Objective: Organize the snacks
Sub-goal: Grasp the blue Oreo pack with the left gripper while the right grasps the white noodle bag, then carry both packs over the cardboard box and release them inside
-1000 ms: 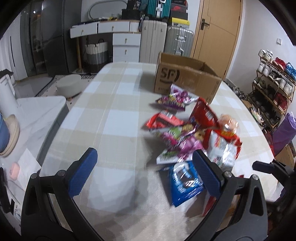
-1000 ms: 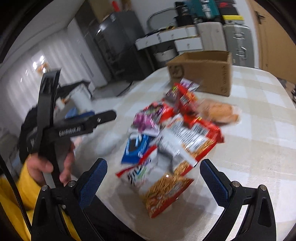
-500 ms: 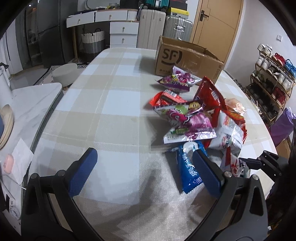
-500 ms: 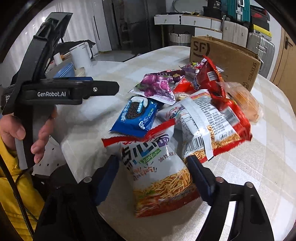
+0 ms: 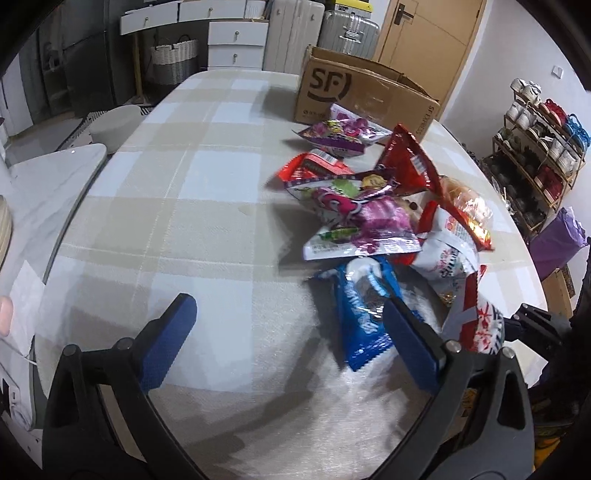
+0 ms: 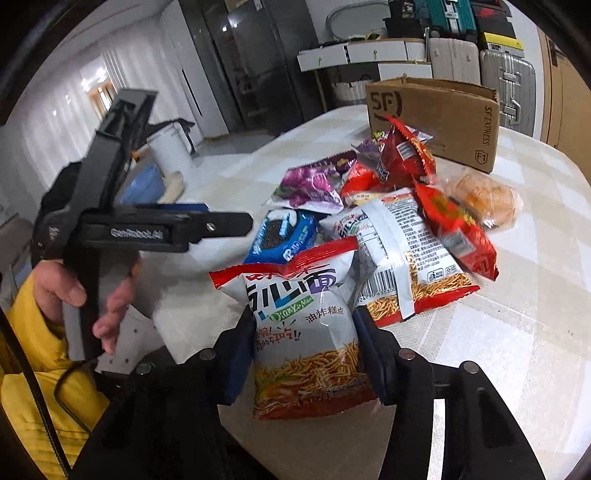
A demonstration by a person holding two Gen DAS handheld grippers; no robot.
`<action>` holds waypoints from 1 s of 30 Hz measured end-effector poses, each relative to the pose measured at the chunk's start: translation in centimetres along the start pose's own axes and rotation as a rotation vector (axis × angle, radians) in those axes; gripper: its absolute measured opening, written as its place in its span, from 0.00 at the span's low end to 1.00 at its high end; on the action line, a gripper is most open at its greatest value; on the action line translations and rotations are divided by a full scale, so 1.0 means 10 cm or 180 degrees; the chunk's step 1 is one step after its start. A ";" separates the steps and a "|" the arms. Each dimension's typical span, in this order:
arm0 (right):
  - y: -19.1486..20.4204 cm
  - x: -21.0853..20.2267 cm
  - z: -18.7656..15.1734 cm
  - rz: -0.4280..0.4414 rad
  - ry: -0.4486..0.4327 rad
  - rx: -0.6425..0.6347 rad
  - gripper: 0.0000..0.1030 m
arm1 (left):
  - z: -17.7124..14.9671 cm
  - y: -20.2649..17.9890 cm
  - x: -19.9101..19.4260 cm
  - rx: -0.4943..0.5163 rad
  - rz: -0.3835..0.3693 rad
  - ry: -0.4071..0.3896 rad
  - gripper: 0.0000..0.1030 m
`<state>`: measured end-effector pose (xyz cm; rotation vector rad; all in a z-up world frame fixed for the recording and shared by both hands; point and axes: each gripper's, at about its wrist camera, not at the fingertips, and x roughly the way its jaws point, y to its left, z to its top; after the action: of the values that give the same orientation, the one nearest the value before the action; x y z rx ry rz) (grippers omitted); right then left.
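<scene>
Surface: rounded table covered in a beige-and-white checked cloth (image 5: 207,192), most of its left half bare; a white marble-look side counter (image 5: 48,184) stood just beside its left edge.

Snacks: a loose heap lay on the right half of the cloth. It held a blue cookie packet (image 5: 364,314), a purple-and-silver candy bag (image 5: 365,229), a dark red foil pouch (image 5: 408,166), a red-and-white bag of fried noodle sticks lying barcode-up (image 6: 402,266) and a clear-wrapped orange bun (image 6: 484,195) at the far right. Nearest the table edge was a white, red-topped crispy-noodle bag (image 6: 306,332).

Box: an open brown cardboard carton printed SF (image 5: 354,96) stood at the far end of the table, just beyond the heap.

Grippers: the right gripper (image 6: 304,332) had just been closing, and its blue pads pressed on both sides of the crispy-noodle bag. The left gripper (image 5: 288,321) was spread wide above the cloth, nothing between its fingers; its right finger overlapped the blue cookie packet in view. A hand (image 6: 74,295) with a yellow sleeve (image 6: 33,369) gripped its black handle.

Room: white drawer units (image 5: 232,40), a woven basket (image 5: 173,61), grey hard-shell suitcases (image 5: 351,26), a wooden door (image 5: 428,40), and a shoe rack (image 5: 535,147) at the right wall
</scene>
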<state>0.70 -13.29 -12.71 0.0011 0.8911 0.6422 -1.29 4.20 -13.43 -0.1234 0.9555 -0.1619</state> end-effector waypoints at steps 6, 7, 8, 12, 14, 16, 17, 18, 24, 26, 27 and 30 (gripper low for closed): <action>-0.11 -0.29 -0.10 0.0248 -0.0264 0.0272 0.51 | 0.05 -0.13 0.10 -0.0005 -0.0161 0.0154 0.98; -0.16 -0.32 -0.11 0.0307 -0.0301 0.0350 0.51 | 0.06 -0.15 0.13 0.0001 -0.0150 0.0176 0.98; -0.20 -0.34 -0.10 0.0358 -0.0334 0.0404 0.51 | 0.07 -0.18 0.15 0.0006 -0.0138 0.0200 0.98; -0.31 -0.59 -0.16 0.0489 -0.0557 0.0531 0.51 | 0.11 -0.29 0.27 0.0022 -0.0108 0.0305 0.98; -0.35 -0.70 -0.18 0.0495 -0.0637 0.0561 0.51 | 0.14 -0.36 0.33 0.0027 -0.0019 0.0325 0.98; -0.37 -0.81 -0.21 0.0483 -0.0706 0.0584 0.51 | 0.17 -0.41 0.40 0.0020 -0.0057 0.0367 0.98; -0.39 -0.84 -0.22 0.0484 -0.0732 0.0595 0.51 | 0.18 -0.45 0.46 0.0024 -0.0022 0.0430 0.96; -0.41 -0.88 -0.24 0.0486 -0.0755 0.0608 0.51 | 0.18 -0.47 0.49 0.0039 0.0040 0.0442 0.94; -0.48 -1.05 -0.28 0.0419 -0.0831 0.0690 0.51 | 0.20 -0.56 0.46 0.0213 0.0201 0.0433 0.41; -0.51 -1.05 -0.26 0.0406 -0.0840 0.0707 0.51 | 0.18 -0.52 0.42 0.0203 0.0130 0.0455 0.41; -0.51 -1.07 -0.26 0.0396 -0.0846 0.0711 0.51 | 0.16 -0.50 0.40 0.0217 0.0114 0.0447 0.41; -0.52 -1.11 -0.20 0.0372 -0.0879 0.0711 0.51 | 0.12 -0.41 0.31 0.0227 0.0116 0.0408 0.41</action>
<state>-3.14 -23.79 -7.33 0.3371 0.6942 0.6303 1.09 -0.41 -14.45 -0.0301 1.0777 -0.1717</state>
